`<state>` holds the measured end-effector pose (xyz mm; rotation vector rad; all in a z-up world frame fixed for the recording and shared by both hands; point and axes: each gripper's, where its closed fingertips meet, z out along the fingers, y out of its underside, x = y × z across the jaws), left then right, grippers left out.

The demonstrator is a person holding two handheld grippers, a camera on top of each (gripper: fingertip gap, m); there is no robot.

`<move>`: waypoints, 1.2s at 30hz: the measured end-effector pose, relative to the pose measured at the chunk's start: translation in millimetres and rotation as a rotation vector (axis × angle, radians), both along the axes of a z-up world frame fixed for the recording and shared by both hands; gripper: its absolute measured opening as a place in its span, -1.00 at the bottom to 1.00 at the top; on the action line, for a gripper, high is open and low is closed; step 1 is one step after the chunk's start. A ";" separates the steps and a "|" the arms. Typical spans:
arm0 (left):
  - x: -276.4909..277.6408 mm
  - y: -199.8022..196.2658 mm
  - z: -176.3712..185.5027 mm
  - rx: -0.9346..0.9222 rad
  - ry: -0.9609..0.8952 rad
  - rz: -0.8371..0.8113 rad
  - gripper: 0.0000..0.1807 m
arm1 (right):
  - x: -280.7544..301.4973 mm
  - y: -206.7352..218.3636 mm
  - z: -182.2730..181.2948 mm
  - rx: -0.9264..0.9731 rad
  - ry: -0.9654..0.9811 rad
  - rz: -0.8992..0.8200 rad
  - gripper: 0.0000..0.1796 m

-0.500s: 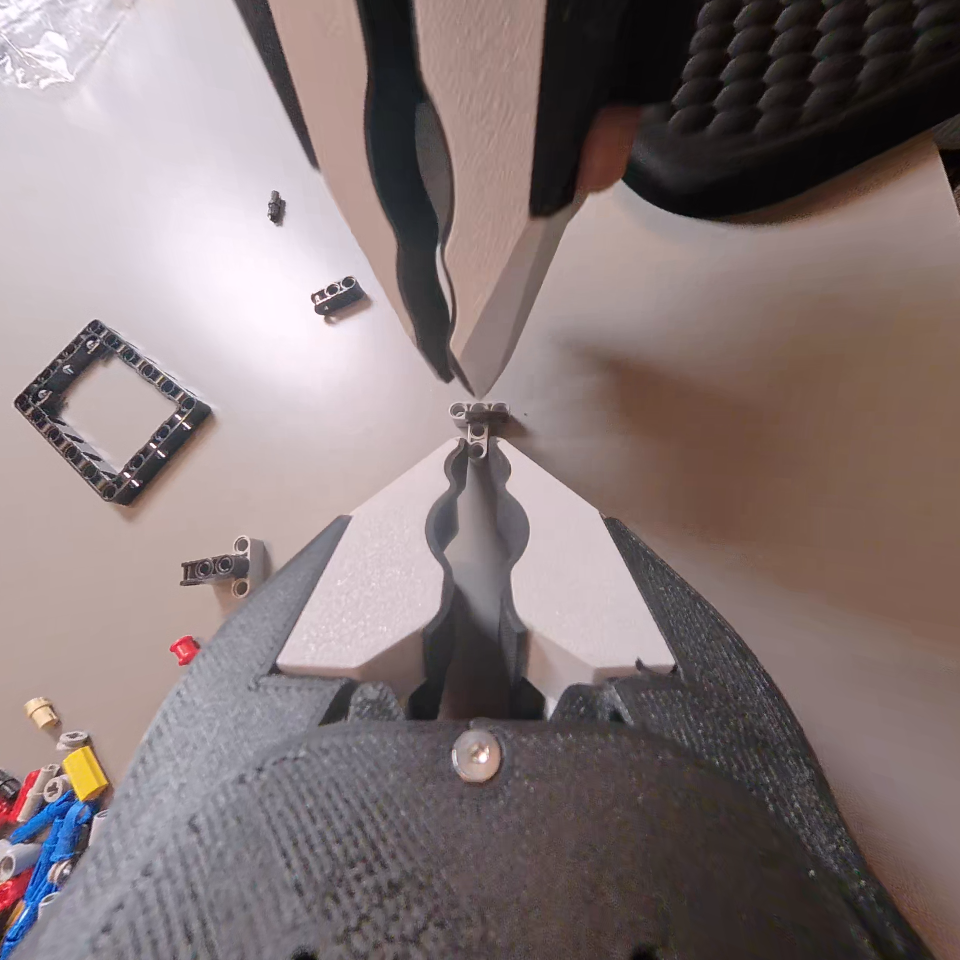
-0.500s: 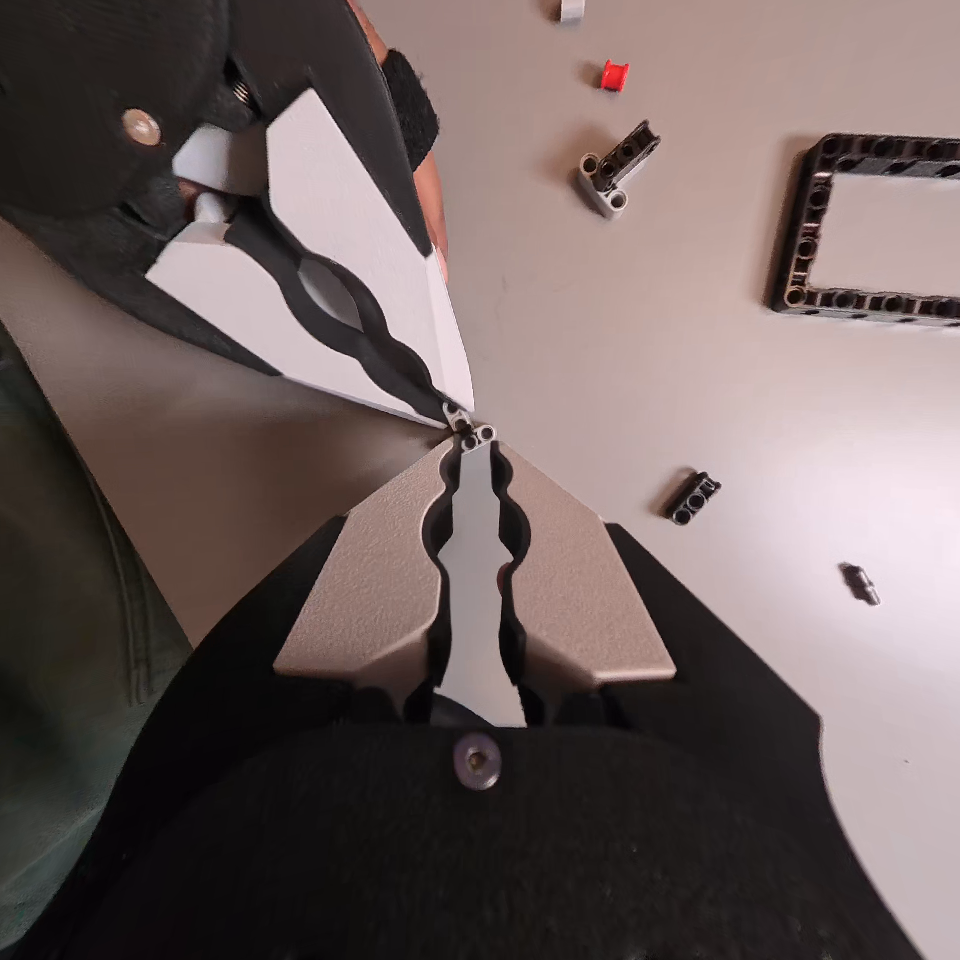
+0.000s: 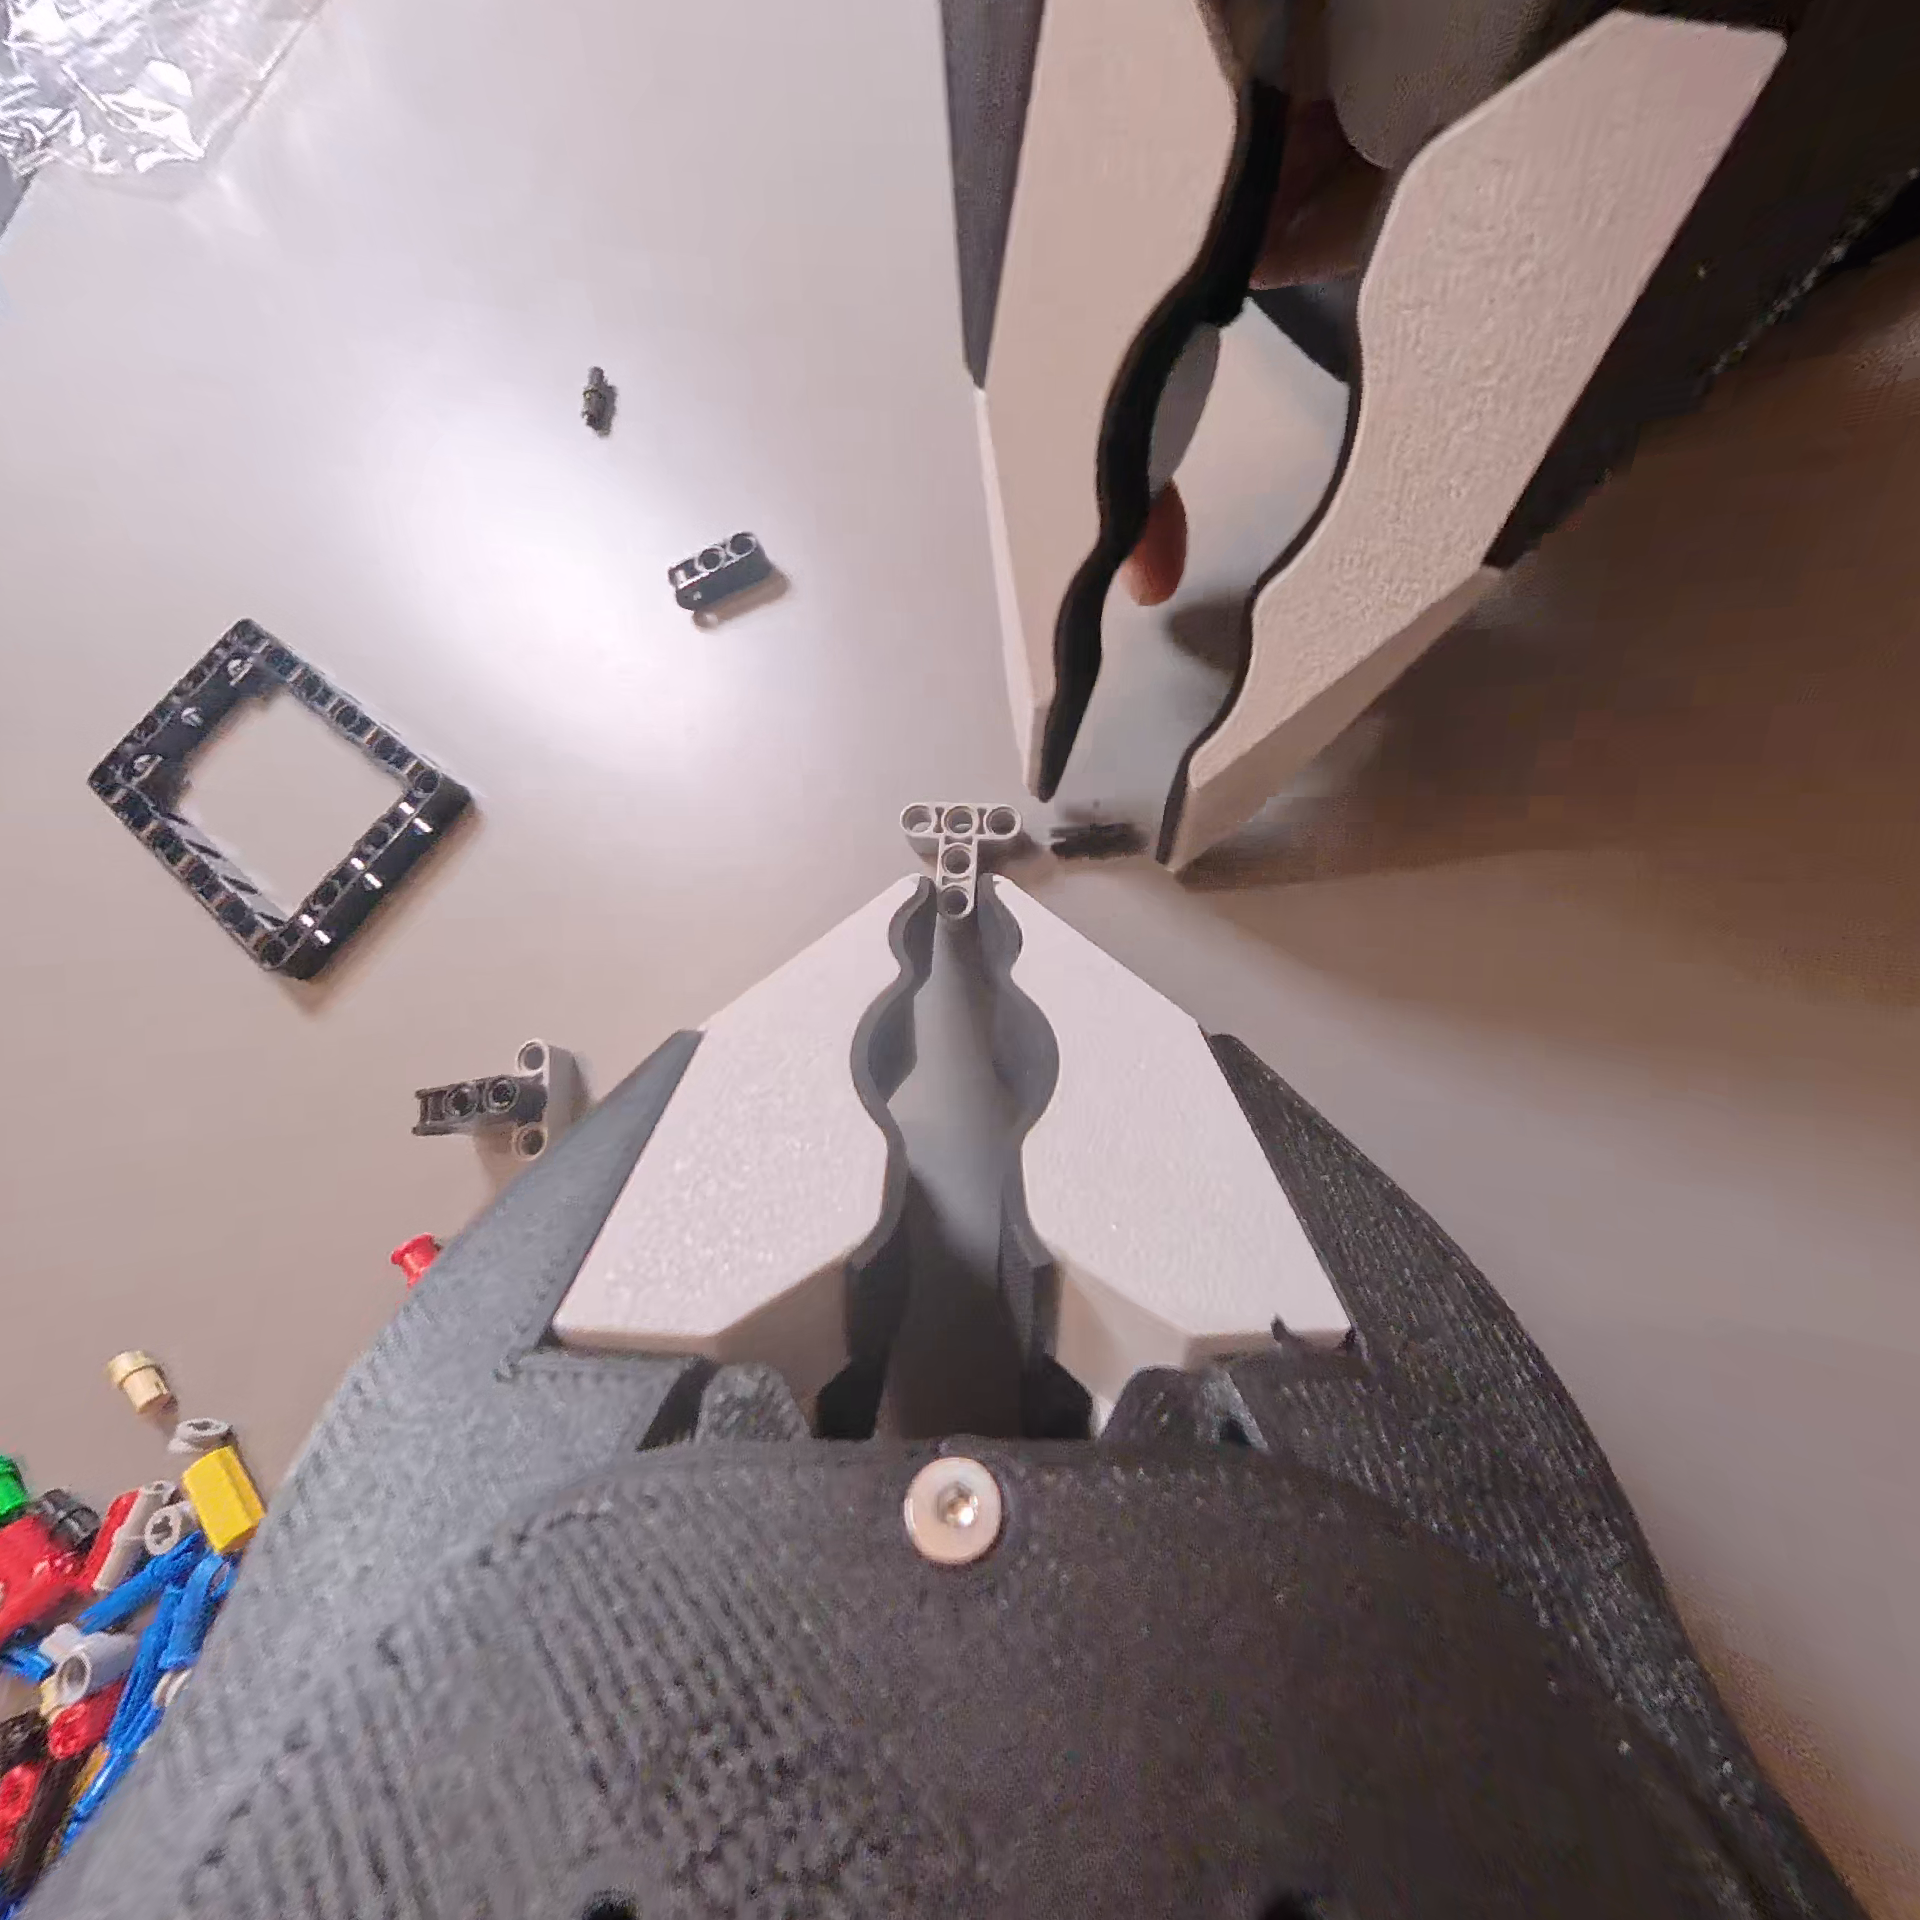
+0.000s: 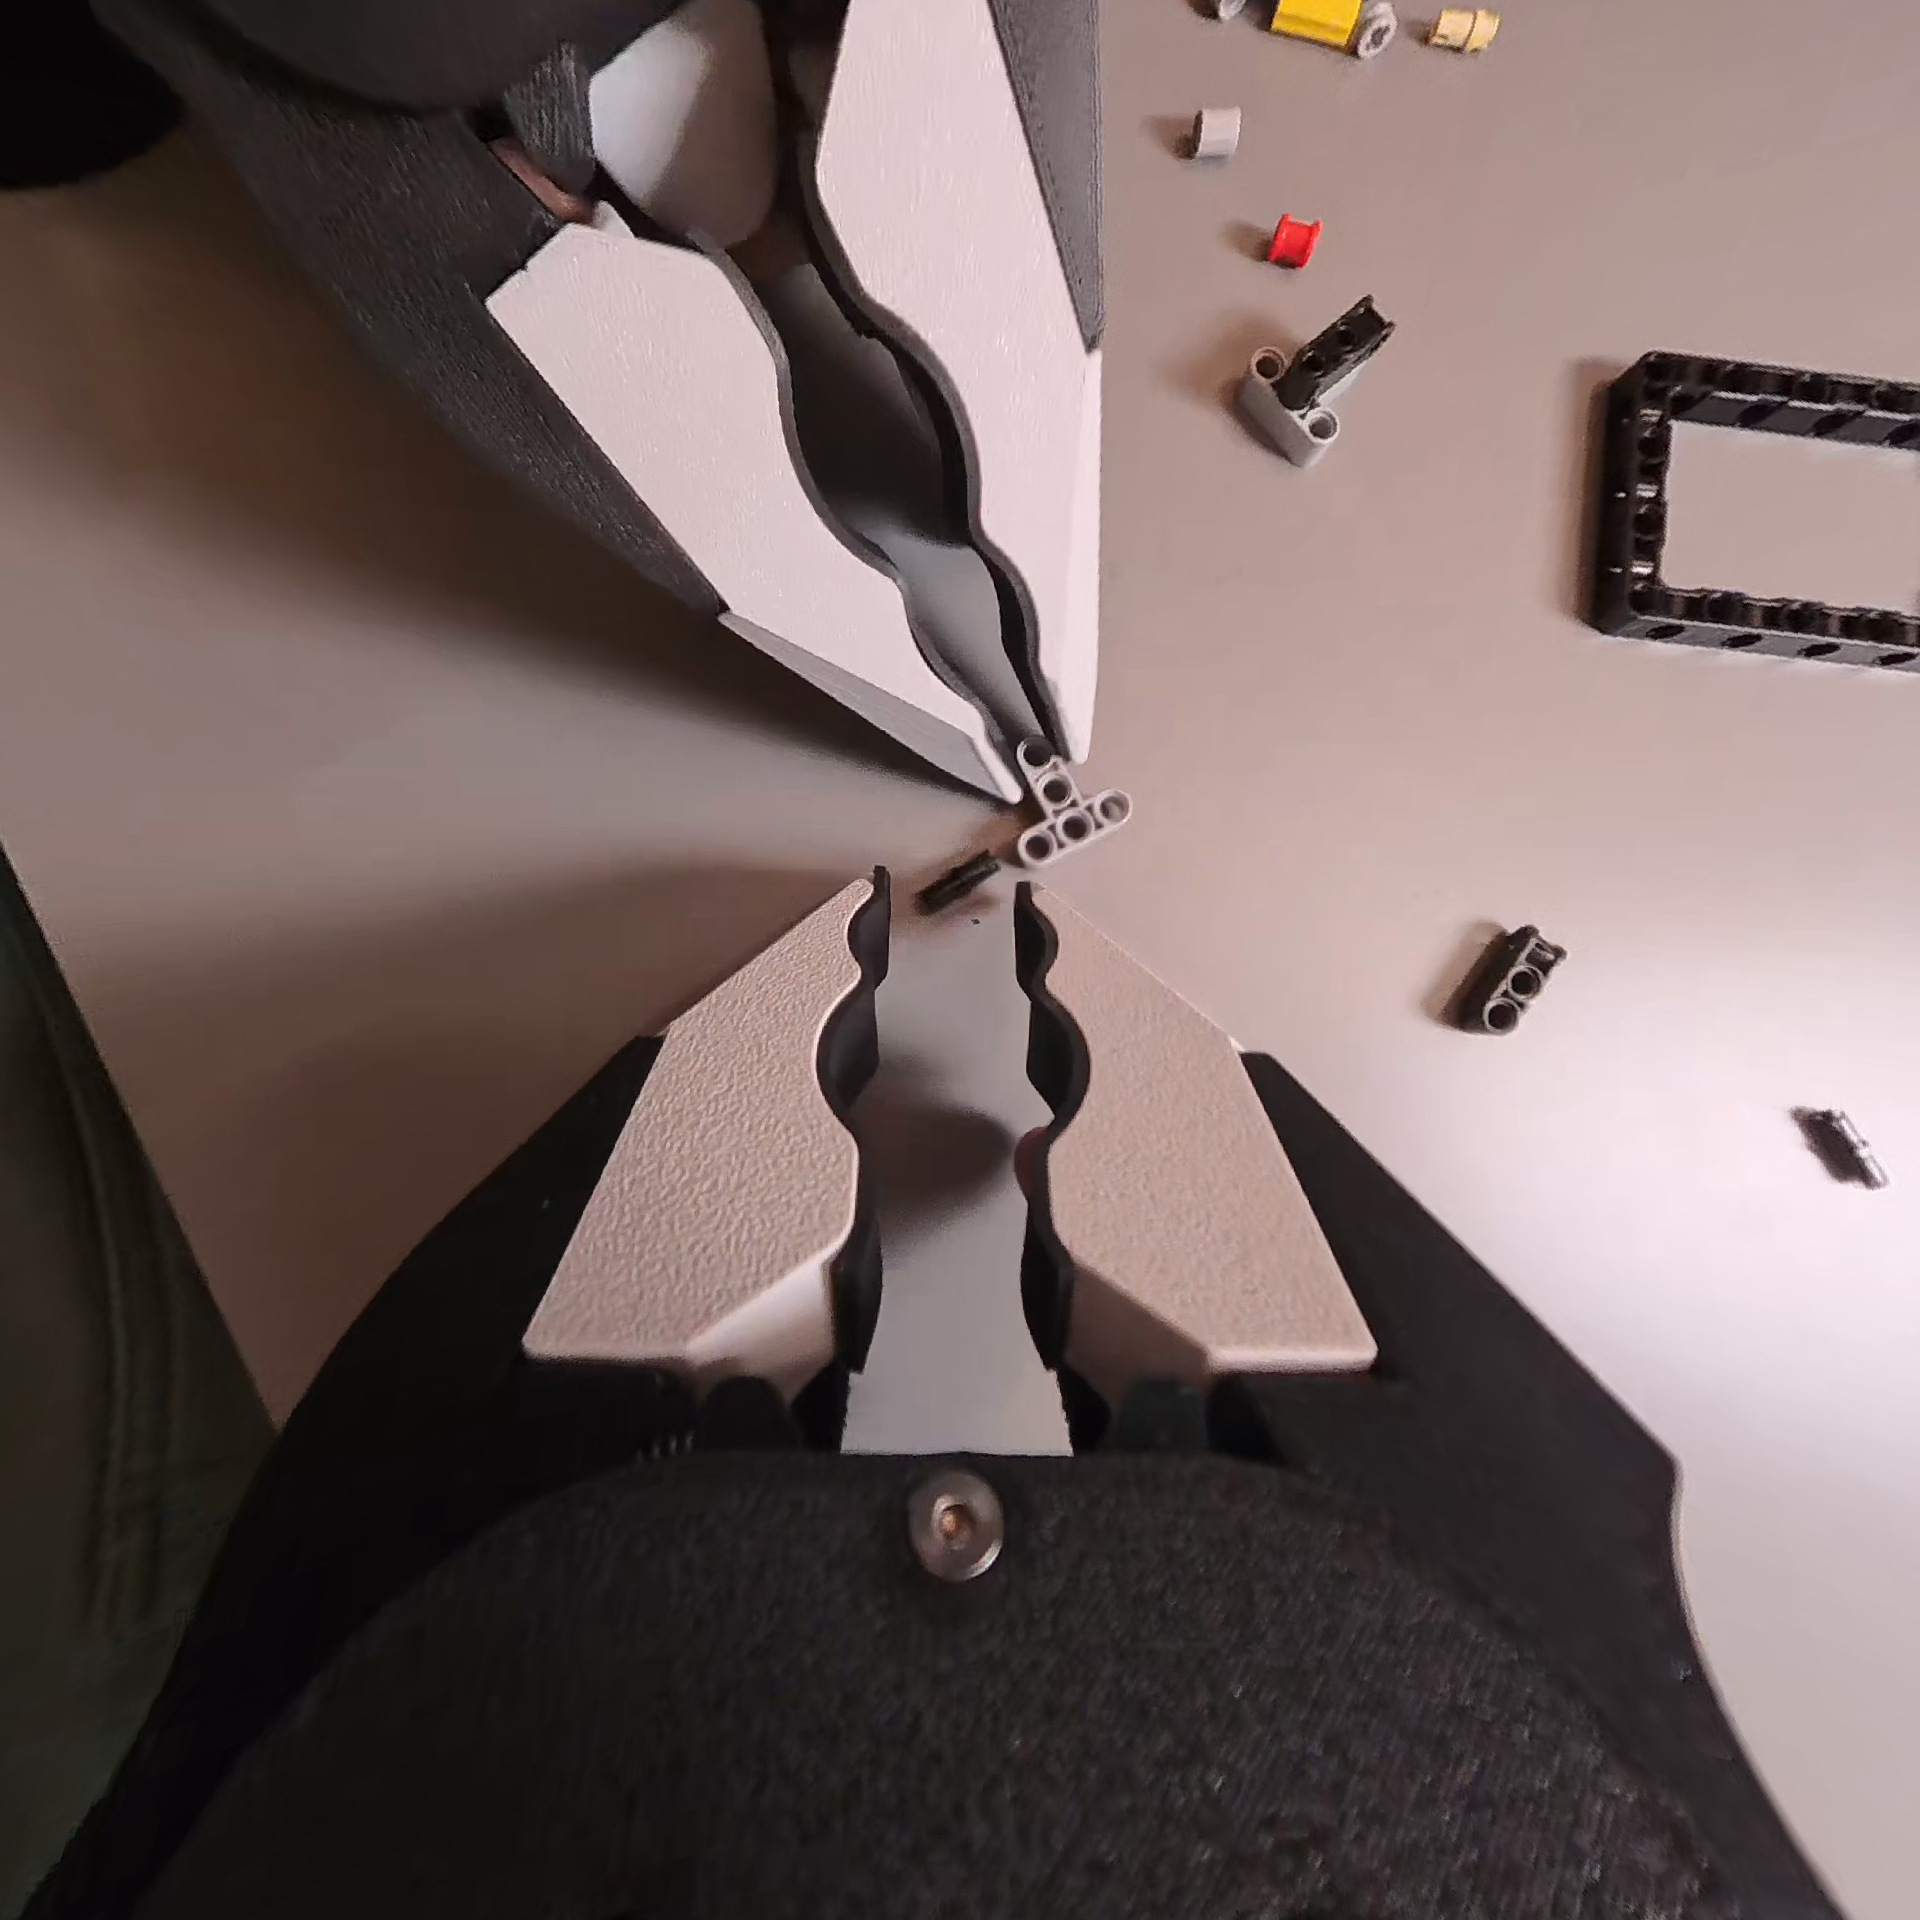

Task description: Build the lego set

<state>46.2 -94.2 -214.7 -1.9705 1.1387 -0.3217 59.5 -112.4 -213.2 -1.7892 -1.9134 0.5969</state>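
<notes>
Since 0.5 s ago: the right gripper is no longer pressed tip-to-tip against the left one; its jaws are now standing spread, and a small black pin is lying loose on the worktop just ahead of them. In the earlier frame no loose pin was showing there.

The left gripper is pinching the stem of a grey T-shaped beam, jaws pressed together on it. Stem is running in line with the gripper's fingers; the 3-hole crossbar is sitting square across the tips, pointing away from the camera (holes facing up at the lens).

Beam is light grey, 3 holes across, 2 more down the stem. The pin is lying just beside the crossbar's end, long axis roughly in line with the crossbar, not touching it as far as the left wrist view is showing.

Well off to the side: black square frame, short black beam.
</notes>
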 end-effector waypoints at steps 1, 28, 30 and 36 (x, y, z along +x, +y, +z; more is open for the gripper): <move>-1.5 1.4 0.0 0.003 0.003 0.009 -0.93 | -0.1 0.5 -2.6 0.008 -0.008 -0.012 -0.77; 15.8 -28.8 102.3 -0.603 -1.040 -0.183 -0.95 | -11.7 -11.5 100.3 0.563 0.650 0.185 -0.86; 15.3 -29.7 104.7 -0.593 -1.049 -0.198 -0.95 | -12.4 -12.8 103.1 0.605 0.663 0.188 -0.85; 16.5 -36.0 96.7 -0.498 -0.874 -0.247 -0.95 | -7.5 -19.5 97.2 0.383 0.625 0.243 -0.83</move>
